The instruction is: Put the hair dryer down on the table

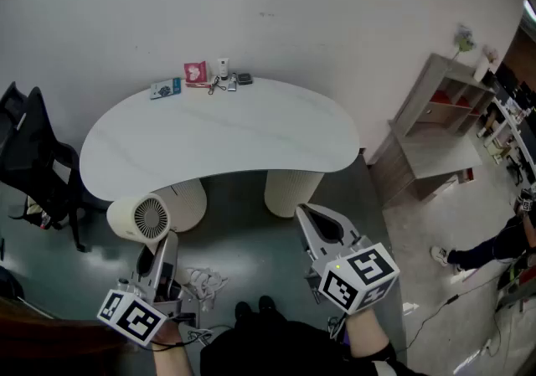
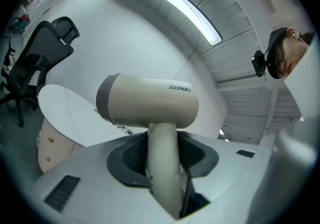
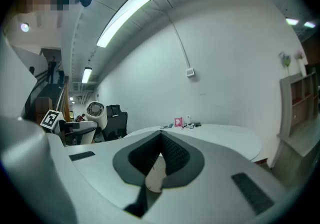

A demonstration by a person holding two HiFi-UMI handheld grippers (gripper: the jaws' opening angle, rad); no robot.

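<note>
From the head view, the left claw (image 1: 165, 242) has the hair dryer (image 1: 139, 218) by its handle, barrel just past the claw tips, with the counter (image 1: 251, 144) well ahead and the right claw (image 1: 306, 213) alongside. The left gripper view shows jaws set fairly wide, clamped on the handle with the barrel above them; opened before the counter is underneath, the dryer would likely drop to the floor. In the right gripper view that claw's jaws meet, empty, so it gives no backup if the top-heavy dryer twists.

We note: hair dryer (image 2: 150, 103) smooth matt cream plastic; desk (image 1: 251, 136) top smooth, slight sheen; pedestals (image 1: 293, 190) finely ribbed; floor (image 1: 251, 261) glossy.
</note>
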